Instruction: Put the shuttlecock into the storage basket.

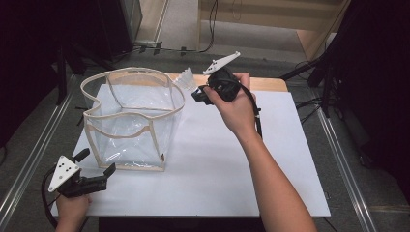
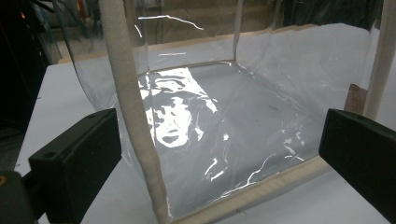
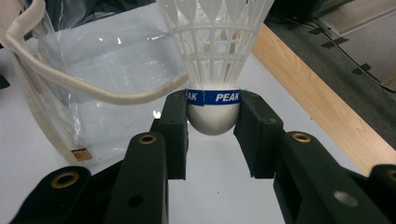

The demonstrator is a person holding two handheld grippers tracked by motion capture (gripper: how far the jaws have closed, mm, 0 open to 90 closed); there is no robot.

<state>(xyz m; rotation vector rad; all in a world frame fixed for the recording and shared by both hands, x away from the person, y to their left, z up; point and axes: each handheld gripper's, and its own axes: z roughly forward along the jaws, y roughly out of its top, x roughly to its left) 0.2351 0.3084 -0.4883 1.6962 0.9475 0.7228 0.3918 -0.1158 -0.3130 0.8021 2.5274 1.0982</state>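
Hovering shuttlecock (image 3: pixel 214 60) beside bag rim (image 3: pixel 93 91)

Both grippers were matte black with blocky rectangular jaws, brass-ringed pivot holes on the right gripper (image 3: pixel 212 135), a grey three-cornered plate dotted with dark holes atop the left gripper (image 1: pixel 96 169), trailing black cables, and bare, sleeveless forearms.
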